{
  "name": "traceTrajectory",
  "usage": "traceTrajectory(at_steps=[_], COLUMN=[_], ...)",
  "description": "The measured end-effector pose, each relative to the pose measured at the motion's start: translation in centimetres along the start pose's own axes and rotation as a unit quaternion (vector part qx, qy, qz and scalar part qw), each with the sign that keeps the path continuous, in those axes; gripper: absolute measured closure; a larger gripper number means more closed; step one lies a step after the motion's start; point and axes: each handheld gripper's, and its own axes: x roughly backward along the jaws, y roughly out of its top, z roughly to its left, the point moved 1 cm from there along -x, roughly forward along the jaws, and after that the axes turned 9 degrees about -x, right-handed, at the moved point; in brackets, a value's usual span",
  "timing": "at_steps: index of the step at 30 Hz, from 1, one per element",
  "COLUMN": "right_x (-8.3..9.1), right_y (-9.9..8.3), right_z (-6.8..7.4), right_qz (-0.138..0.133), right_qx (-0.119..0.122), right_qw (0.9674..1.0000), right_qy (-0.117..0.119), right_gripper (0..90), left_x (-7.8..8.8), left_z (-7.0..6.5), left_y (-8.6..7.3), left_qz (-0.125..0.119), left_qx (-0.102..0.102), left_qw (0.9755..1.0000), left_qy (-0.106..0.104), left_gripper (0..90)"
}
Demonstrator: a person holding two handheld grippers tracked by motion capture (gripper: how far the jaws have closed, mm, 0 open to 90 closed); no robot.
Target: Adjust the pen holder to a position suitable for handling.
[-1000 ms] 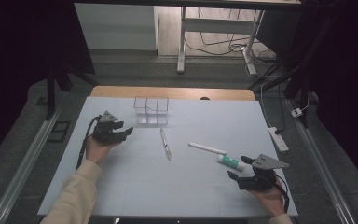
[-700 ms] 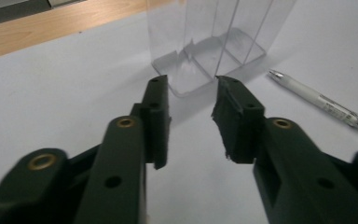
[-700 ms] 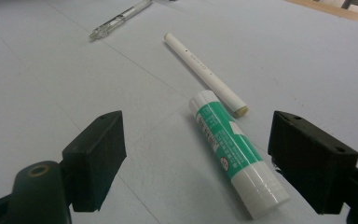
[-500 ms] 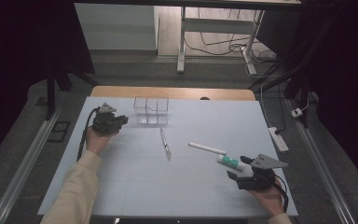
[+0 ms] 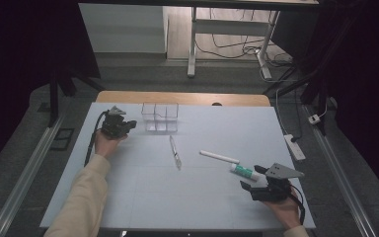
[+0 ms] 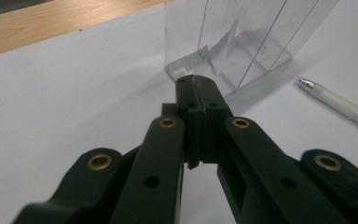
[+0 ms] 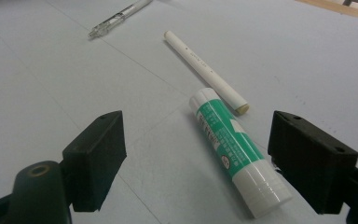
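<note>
Left hand-held gripper (image 6: 196, 84) clamped empty beside clear organizer (image 6: 242, 37).

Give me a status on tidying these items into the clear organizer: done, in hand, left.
Done: nothing; the organizer looks empty. In hand: the left gripper has just closed its jaws on nothing, right at the organizer's base; the right gripper sits open around the glue stick, not yet gripping. Left: glue stick, white stick and pen all lie on the table.
</note>
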Motion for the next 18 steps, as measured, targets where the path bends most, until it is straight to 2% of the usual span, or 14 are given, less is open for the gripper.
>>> traceTrajectory(at_steps=[18], right_x=[0.0], right_y=[-0.1], right_z=[0.0], right_qz=[0.005], right_qx=[0.000], right_qw=[1.0000], right_qy=[-0.005], right_gripper=[19.1], left_x=[-2.4], left_z=[0.1], left_y=[1.0], left_qz=[-0.007], left_qx=[0.002], left_qw=[1.0000], left_qy=[-0.006], left_gripper=[89.2])
